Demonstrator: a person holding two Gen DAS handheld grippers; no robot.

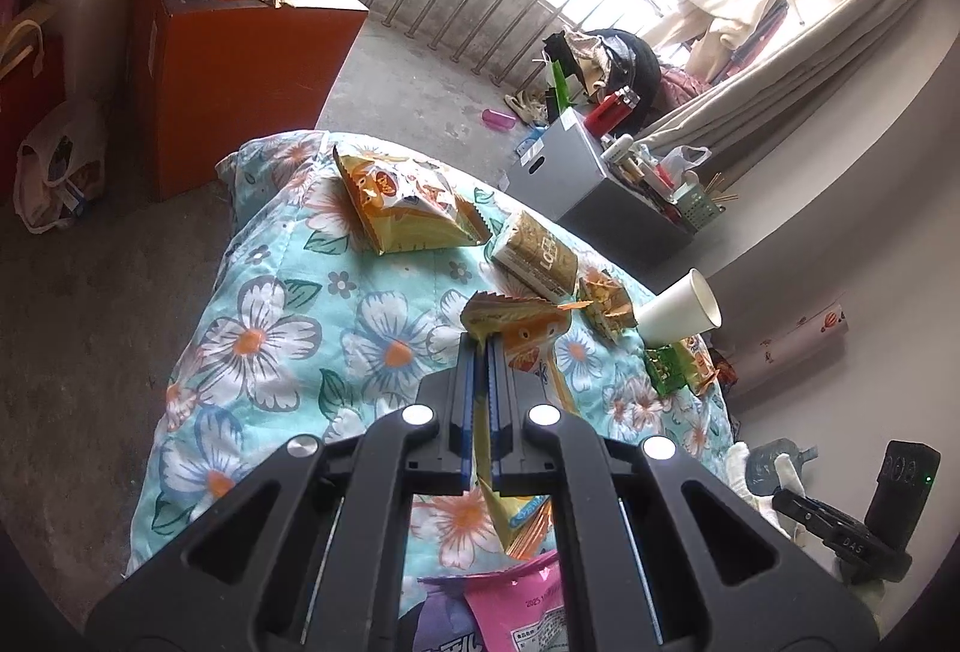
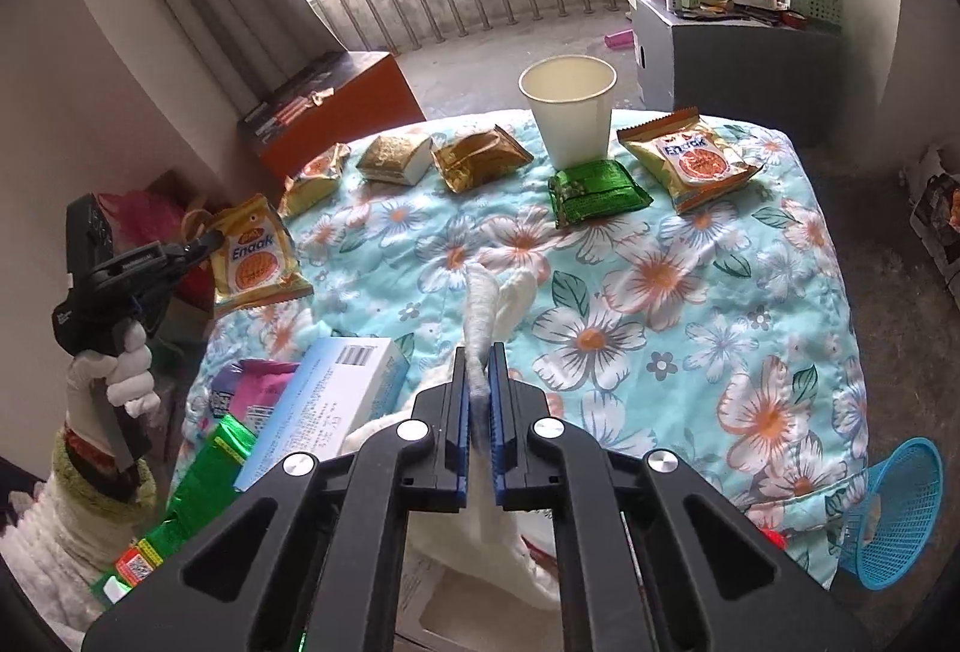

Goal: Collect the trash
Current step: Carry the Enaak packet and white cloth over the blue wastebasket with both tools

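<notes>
In the left wrist view my left gripper [image 1: 483,349] is shut on a yellow-orange snack packet [image 1: 522,331], which hangs above the floral quilt [image 1: 288,328]. The right wrist view shows that same gripper [image 2: 201,241] at the left, pinching the top corner of the Enaak packet [image 2: 255,259], with a white-gloved hand on its handle. My right gripper [image 2: 480,355] is shut on a white crumpled tissue [image 2: 483,301] that sticks up between its blue pads [image 2: 459,412], low over the quilt [image 2: 690,352].
On the quilt stand a white paper cup [image 2: 567,112], a green packet [image 2: 594,193], another Enaak packet [image 2: 690,163] and gold packets [image 2: 480,157]. A white-blue box [image 2: 336,400] and pink wrapper [image 2: 258,388] lie near me. A blue mesh basket [image 2: 894,508] sits at the right edge.
</notes>
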